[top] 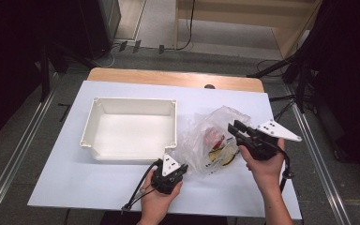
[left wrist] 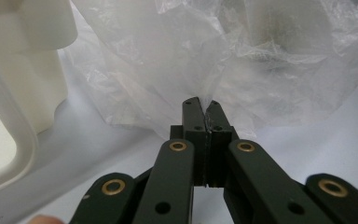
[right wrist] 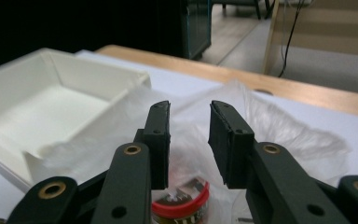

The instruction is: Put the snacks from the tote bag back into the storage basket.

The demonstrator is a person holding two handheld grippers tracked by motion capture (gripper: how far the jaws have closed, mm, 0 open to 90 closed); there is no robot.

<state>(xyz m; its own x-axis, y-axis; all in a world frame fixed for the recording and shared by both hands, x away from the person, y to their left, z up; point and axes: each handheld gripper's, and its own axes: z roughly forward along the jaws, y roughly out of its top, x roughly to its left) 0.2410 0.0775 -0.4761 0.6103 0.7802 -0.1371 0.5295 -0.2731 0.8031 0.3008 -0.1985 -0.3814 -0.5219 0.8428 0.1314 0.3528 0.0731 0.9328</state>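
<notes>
Plastic bag [top: 211,140], clear and crumpled, lies near the right edge of the white table [top: 75,187], just right of one empty white bin [top: 130,129]. The left gripper [top: 169,176] has its jaws clamped on a fold of film at the bag's near-left edge, seen pinched in the left gripper view [left wrist: 204,103]. The right gripper [top: 240,131] hangs over the bag with jaws parted and nothing between them. One red-lidded container [right wrist: 182,201] lies inside, beside other packets too blurred to count. Emptying the bag likely calls for a steady left-hand anchor while the right gripper enters the mouth without snagging film.
</notes>
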